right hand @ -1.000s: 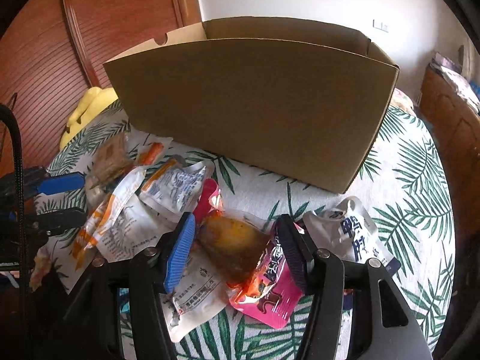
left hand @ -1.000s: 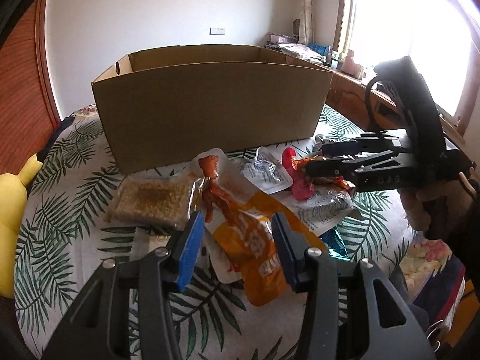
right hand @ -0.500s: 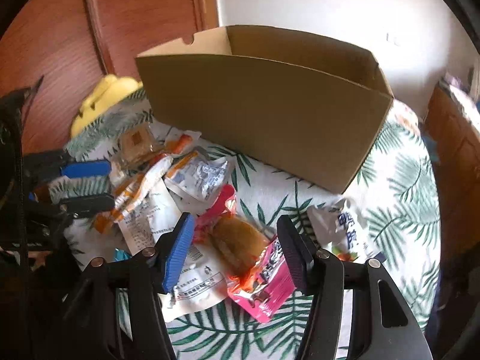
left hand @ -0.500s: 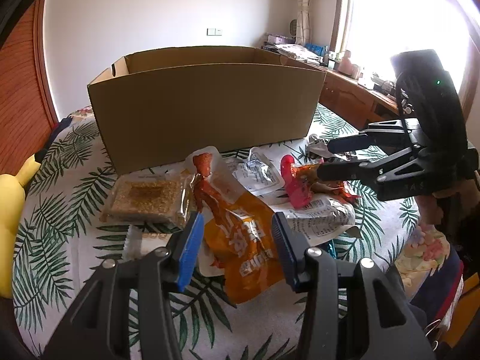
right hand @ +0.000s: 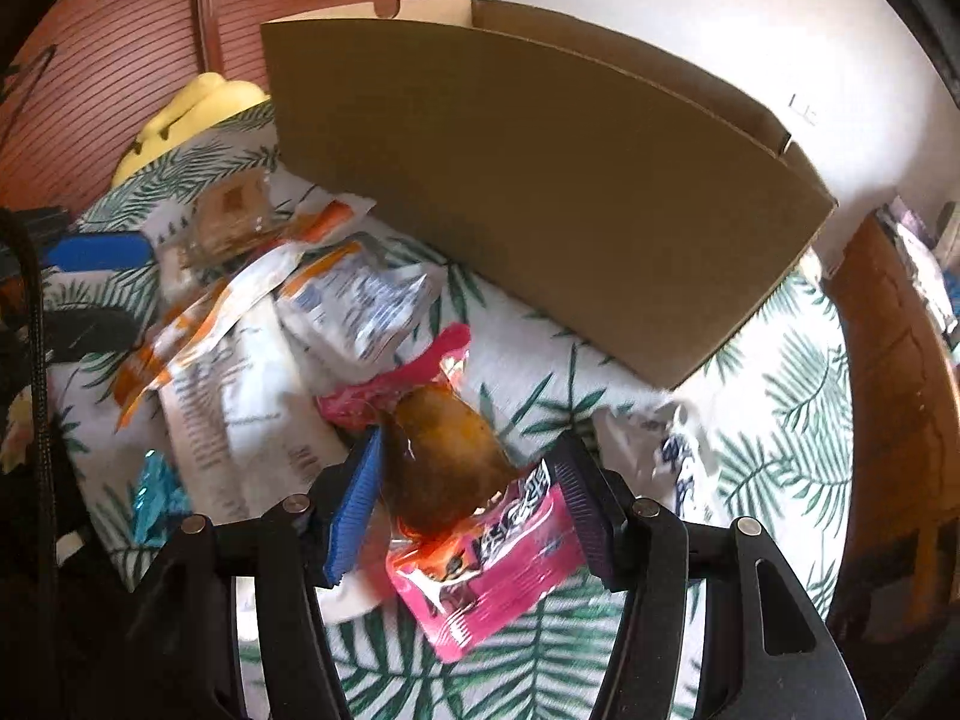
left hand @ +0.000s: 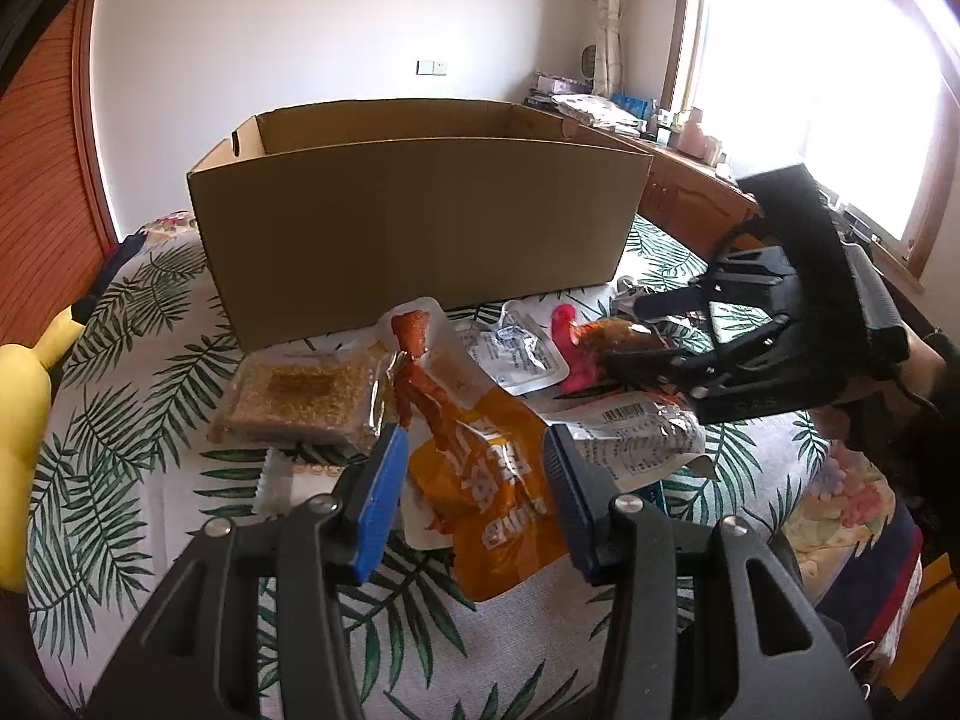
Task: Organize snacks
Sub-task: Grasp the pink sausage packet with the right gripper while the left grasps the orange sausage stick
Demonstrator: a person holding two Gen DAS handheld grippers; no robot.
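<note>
An open cardboard box stands on the leaf-print bedspread, with snack packets strewn in front of it. My left gripper hangs open, its blue pads either side of an orange packet that lies flat. To its left lies a clear pack of grain bar. My right gripper is open and straddles a pink packet with a brown piece showing through its window; the packet rests on the bed. The left wrist view shows the right gripper coming in from the right over that pink packet.
A white-and-blue sachet and a white printed pouch lie among the heap. A silver pouch sits right of the pink one. A yellow plush toy lies at the bed's left edge. A wooden desk runs under the window.
The right gripper has rolled and sunk a little over the pink packet, which stayed on the bed. The left gripper has held still.
</note>
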